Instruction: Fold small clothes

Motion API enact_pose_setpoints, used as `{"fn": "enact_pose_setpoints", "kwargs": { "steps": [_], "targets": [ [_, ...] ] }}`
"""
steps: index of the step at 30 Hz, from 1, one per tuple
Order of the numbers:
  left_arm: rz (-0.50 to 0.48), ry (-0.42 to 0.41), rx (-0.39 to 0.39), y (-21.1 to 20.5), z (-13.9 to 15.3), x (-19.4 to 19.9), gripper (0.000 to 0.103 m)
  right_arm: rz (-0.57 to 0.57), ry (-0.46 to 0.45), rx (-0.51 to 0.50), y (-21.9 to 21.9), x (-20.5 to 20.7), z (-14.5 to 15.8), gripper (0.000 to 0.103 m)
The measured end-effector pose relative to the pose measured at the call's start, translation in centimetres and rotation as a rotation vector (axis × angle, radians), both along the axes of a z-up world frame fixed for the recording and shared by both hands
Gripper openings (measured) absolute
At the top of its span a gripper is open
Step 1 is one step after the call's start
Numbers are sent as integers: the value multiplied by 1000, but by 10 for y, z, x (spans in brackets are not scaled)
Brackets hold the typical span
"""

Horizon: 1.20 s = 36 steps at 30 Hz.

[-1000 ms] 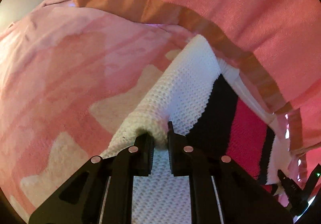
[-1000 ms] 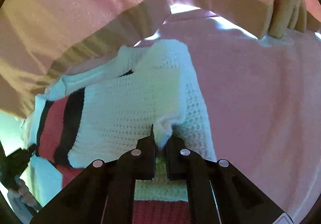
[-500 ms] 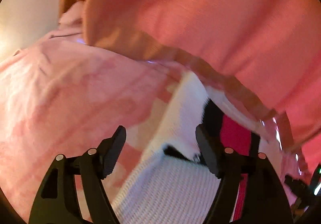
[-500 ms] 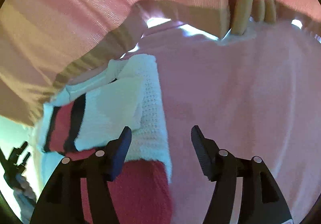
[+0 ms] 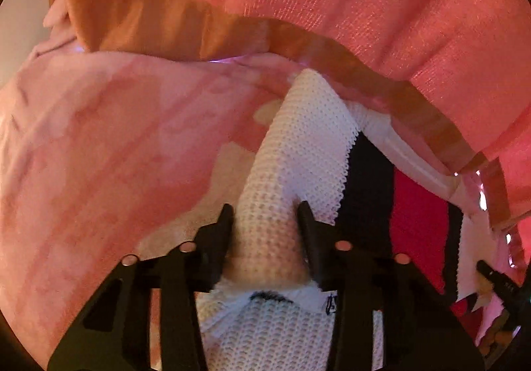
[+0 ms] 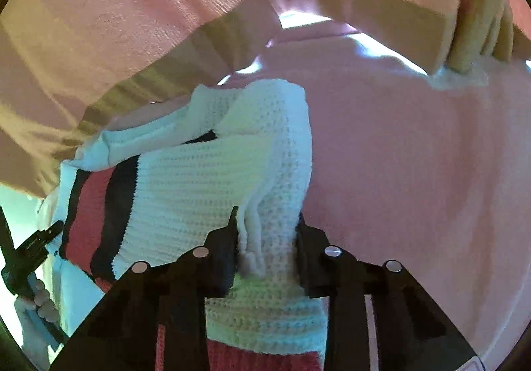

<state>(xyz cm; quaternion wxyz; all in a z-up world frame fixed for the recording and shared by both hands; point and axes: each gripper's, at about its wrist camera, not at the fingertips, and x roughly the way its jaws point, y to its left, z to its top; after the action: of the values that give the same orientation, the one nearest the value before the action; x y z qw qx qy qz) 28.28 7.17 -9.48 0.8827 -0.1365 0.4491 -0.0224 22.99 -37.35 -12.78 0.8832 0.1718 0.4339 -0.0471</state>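
Pink blanket (image 5: pixel 116 155) under sweater (image 5: pixel 298 145) | curtain (image 5: pixel 332 5) behind | both jaws closing, pinching sweater folds

A home, likely a bedroom, pink patterned bedspread (image 5: pixel 109 151), hanging pink curtain (image 5: pixel 348 5) behind

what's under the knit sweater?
The knit sweater lies on a pink blanket, visible all around it. What the blanket covers is hidden. Both sets of jaws, just closing, hold folded sweater edges.
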Motion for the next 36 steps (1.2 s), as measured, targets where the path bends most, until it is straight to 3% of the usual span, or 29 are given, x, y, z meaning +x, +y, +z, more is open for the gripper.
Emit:
{"fn": "enact_pose_setpoints", "kwargs": {
  "steps": [2, 4, 7, 9, 13, 17, 18, 20, 22, 23, 24, 25, 26, 29, 31, 32, 34, 36],
  "targets": [
    [-2, 2, 17, 0, -1, -2, 36, 7, 15, -13, -3, 0, 0, 31],
    [8, 6, 11, 4, 4, -8, 40, -41, 8, -68, -8, -7, 7, 48],
    [39, -7, -34, 15, 19, -32, 53, -108, -101, -165, 4, -25, 46, 53],
    [45, -27, -65, 20, 24, -44, 57, 0, -147, -169, 34, -18, 67, 53],
    [8, 5, -97, 13, 16, -52, 56, 275, -122, -115, 130, 30, 76, 55],
    [4, 12, -48, 7, 0, -42, 35, 473, -93, -161, 242, 93, 59, 55],
    [12, 10, -39, 8, -3, -41, 32, 508, -80, -182, 265, 107, 52, 59],
    [27, 8, -12, 13, -6, -38, 18, 544, -72, -240, 299, 129, 41, 61],
    [36, 12, -40, 24, -10, -36, 17, 555, -75, -296, 323, 146, 31, 60],
    [35, 12, -50, 26, -11, -36, 16, 560, -65, -311, 330, 156, 25, 58],
    [29, 9, -45, 26, -11, -36, 16, 562, -41, -328, 336, 166, 19, 17],
    [24, 3, -31, 24, -11, -36, 16, 569, 0, -339, 341, 175, 12, 3],
    [17, -7, -9, 22, -10, -38, 16, 561, 1, -342, 344, 179, 11, 3],
    [14, -31, 25, 15, -11, -39, 16, 531, -112, -325, 346, 178, 29, 3],
    [19, -32, 29, 14, -11, -38, 17, 522, -63, -348, 348, 190, 14, 3],
    [19, -30, 29, 16, -11, -38, 17, 522, 14, -372, 349, 201, -5, 3],
    [23, -24, 16, 17, -11, -37, 20, 505, -8, -368, 346, 196, -1, 5],
    [24, -20, -14, 20, -10, -37, 21, 481, -26, -296, 334, 176, 22, 6]
  ]
}}
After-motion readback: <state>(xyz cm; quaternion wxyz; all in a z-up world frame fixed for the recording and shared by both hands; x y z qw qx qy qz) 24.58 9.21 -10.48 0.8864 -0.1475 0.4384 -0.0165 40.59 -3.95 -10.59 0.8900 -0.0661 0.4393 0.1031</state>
